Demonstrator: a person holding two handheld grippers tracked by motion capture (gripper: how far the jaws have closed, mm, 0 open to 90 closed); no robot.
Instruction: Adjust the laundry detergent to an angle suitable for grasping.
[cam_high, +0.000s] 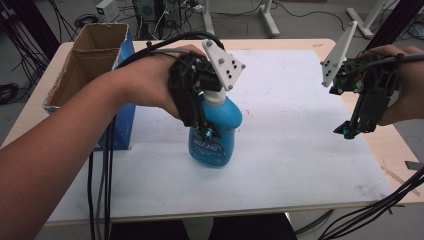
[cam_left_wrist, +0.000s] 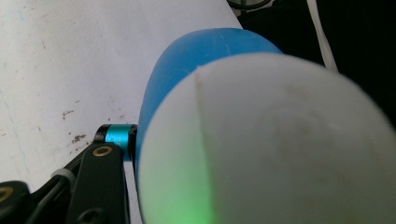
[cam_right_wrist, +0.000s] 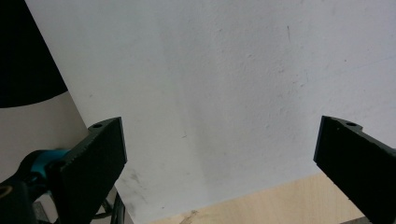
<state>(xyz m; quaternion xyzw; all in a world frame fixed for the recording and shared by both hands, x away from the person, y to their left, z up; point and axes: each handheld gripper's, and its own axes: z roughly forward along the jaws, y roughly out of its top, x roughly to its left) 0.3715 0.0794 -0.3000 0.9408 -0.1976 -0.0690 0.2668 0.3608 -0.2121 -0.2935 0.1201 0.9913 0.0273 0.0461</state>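
While gripped upright, blue bottle (cam_high: 215, 135), white cap (cam_high: 216, 96) skyward.

The left gripper (cam_high: 202, 122) points steeply down, its jaws clamped tight on the blue bottle (cam_high: 216, 131), with the person's left hand (cam_high: 145, 82) wrapped around its body just behind. Well off to its right, the right gripper (cam_high: 350, 127) hangs tilted downward, jaws spread wide with nothing between them.

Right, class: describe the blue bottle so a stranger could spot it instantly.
Start at the white mat covering the table. Near its middle stands the blue bottle with a white cap, clamped in the left gripper. Unlike the open cardboard box at left, it is glossy plastic.
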